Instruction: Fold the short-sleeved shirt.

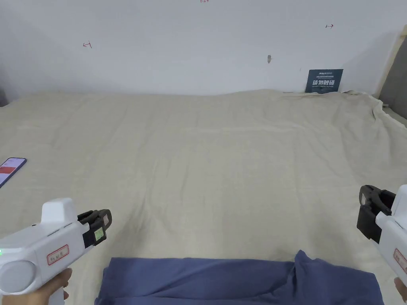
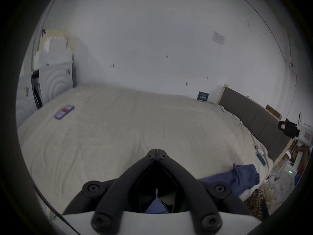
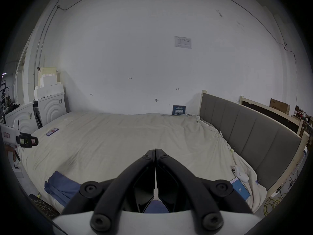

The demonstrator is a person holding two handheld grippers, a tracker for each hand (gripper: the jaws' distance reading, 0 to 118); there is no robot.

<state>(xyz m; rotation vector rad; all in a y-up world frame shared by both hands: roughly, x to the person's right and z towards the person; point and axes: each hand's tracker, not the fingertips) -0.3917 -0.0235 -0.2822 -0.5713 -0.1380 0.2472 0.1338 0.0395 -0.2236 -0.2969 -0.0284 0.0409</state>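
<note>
Left gripper (image 1: pixel 102 222) is held level above the bed sheet (image 1: pixel 206 159), jaws pressed together on nothing, a hand (image 1: pixel 47 288) beneath its white body. One blue short-sleeved shirt (image 1: pixel 238 278) lies bunched along the near edge of the bed, between and below both grippers. Right gripper (image 1: pixel 367 198) is raised at the right edge, jaws likewise closed and empty. Phones counted: one (image 1: pixel 11 168) at far left, another (image 3: pixel 240 190) at the right side.

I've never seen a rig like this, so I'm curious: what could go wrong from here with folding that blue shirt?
1. The blue short-sleeved shirt lies bunched at the near edge of the beige bed sheet; a careless pull might drag it off.
2. Both the left hand-held gripper and right hand-held gripper are shut, so they must open before grasping.
</note>
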